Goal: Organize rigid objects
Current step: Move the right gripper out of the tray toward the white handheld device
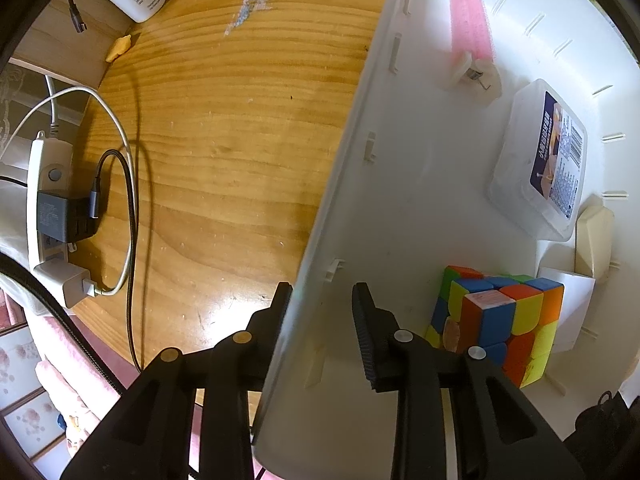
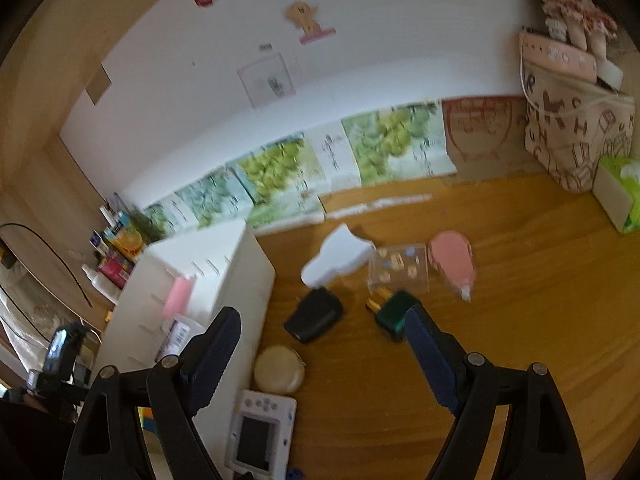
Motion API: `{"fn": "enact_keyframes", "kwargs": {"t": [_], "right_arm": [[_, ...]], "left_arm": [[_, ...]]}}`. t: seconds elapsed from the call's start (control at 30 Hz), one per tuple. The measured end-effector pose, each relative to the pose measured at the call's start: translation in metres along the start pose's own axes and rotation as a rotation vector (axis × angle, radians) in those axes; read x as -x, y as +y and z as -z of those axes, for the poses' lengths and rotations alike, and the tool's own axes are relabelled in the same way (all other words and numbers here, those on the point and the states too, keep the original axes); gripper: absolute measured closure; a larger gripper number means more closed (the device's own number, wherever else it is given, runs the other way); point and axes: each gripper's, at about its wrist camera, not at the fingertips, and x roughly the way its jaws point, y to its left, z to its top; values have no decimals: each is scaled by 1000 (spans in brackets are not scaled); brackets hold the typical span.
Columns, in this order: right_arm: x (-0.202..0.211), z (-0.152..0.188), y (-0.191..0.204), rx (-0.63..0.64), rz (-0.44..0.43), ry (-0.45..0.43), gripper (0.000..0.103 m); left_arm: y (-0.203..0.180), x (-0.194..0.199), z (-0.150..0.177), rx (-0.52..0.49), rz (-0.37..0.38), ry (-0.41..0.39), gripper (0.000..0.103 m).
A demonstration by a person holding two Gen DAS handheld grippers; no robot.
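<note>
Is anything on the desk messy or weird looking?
Yes. There's a whitish scuffed smear on the wooden desk, like scraped paint. The cube in the white bin is scrambled and one layer is twisted askew. Several things, like the black case and green plug, lie loose outside the bin.

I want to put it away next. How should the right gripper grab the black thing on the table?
Come down from above on the black case, which lies flat and clear of its neighbours, and close the right gripper across its narrower width. That is my best guess; the picture is blurry.
</note>
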Motion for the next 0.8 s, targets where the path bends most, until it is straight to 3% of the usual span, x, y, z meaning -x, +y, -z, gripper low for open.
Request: {"fn": "enact_keyframes", "kwargs": {"t": [0.23, 0.43, 0.67, 0.8], "right_arm": [[-14, 24, 2, 92, -42, 91, 18], [-23, 42, 20, 341, -100, 159, 18], [-28, 58, 41, 592, -242, 234, 18], [-33, 66, 53, 717, -263, 269, 18]], "left_arm": [[6, -11, -1, 5, -2, 16, 69], [4, -15, -4, -5, -7, 24, 69], [0, -17, -2, -10, -12, 24, 69], [-3, -16, 1, -8, -14, 22, 69]]}}
